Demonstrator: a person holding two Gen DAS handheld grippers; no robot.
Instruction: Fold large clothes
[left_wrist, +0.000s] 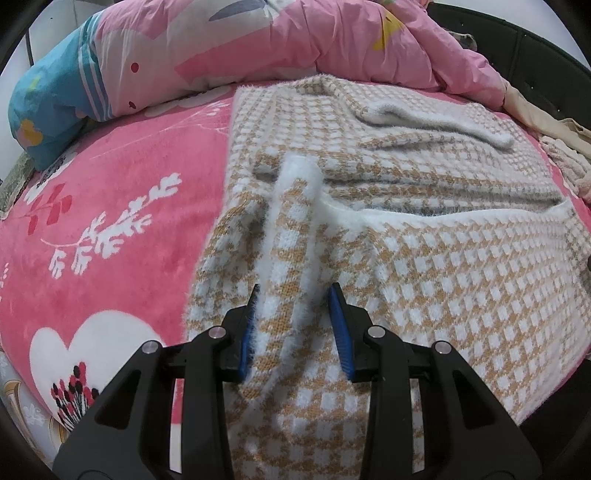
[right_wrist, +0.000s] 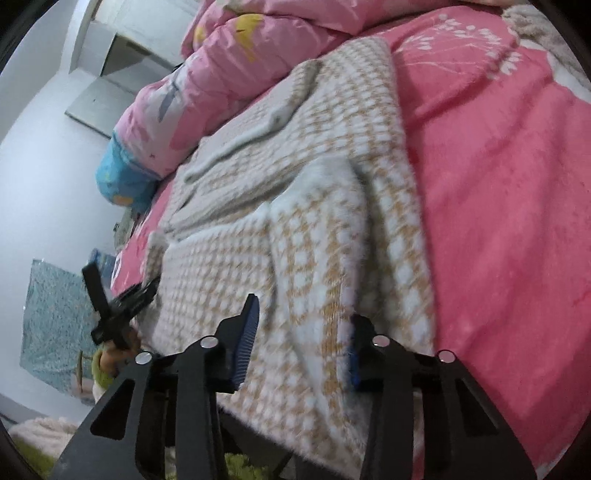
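Here a checked sweater (left_wrist: 424, 258) lies spread on the bed (left_wrist: 122, 206), its near hem reaching the mattress edge and both sleeves already laid inward over the body. The left tongs (left_wrist: 295, 325) are clamped on a ridge of knit at the near left part of the hem — the fabric bunches up between the blue pads. The right tongs (right_wrist: 303, 332) straddle a similar fold at the opposite corner; their pads look pressed into the knit, though blur softens that view. Holding both hem corners at once probably serves to lift the lower edge evenly, so it can be carried toward the collar near the pink quilt (left_wrist: 295, 40) — a fold not yet made.
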